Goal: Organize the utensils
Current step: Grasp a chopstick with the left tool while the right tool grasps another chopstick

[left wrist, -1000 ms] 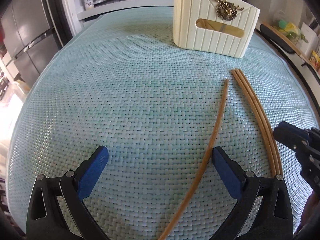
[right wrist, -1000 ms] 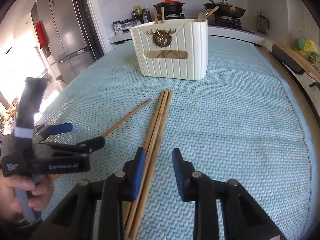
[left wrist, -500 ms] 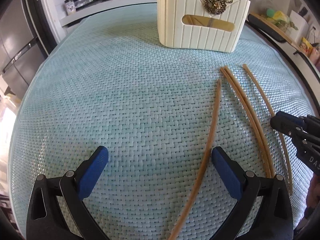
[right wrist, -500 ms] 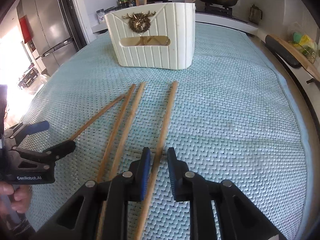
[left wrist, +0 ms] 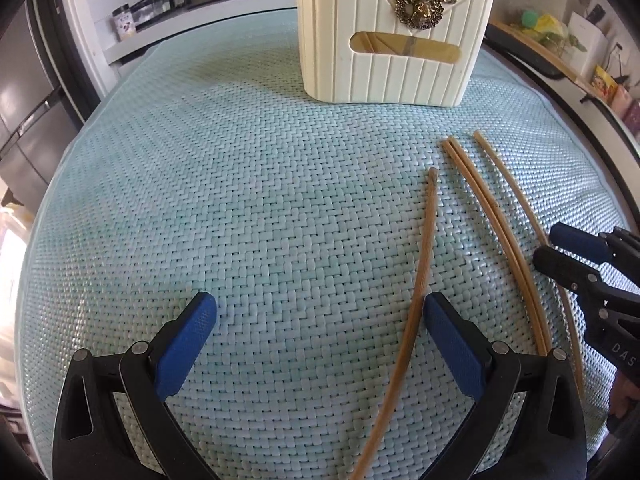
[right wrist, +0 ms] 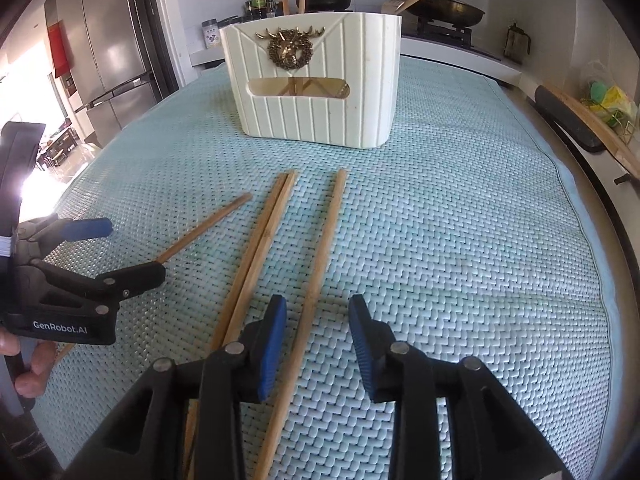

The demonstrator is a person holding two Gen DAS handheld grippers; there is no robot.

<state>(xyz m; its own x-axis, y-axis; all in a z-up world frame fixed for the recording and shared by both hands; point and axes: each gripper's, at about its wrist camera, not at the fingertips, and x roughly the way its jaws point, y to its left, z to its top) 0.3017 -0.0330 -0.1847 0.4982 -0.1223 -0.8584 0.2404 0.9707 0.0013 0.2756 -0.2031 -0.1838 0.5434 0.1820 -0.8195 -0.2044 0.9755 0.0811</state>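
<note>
Several wooden chopsticks lie on the pale green woven mat [left wrist: 200, 200]. A single chopstick [left wrist: 420, 288] lies just inside my left gripper's [left wrist: 320, 320] right finger; that gripper is wide open. A touching pair [right wrist: 260, 240] lies in the middle. Another single chopstick [right wrist: 320, 264] lies between the fingers of my right gripper [right wrist: 318, 332], which is open and low over it. The cream utensil holder [right wrist: 316, 84] with a brass deer emblem stands at the far side, with utensils inside.
The right gripper shows at the right edge of the left wrist view [left wrist: 580, 264]; the left gripper shows at the left of the right wrist view [right wrist: 80, 280]. A stove with a pan [right wrist: 440, 8] and a fridge [right wrist: 108, 48] lie beyond the mat.
My right gripper has opened wider around the rightmost chopstick, which was earlier slid away from the pair. Both cameras have moved closer to the holder.
</note>
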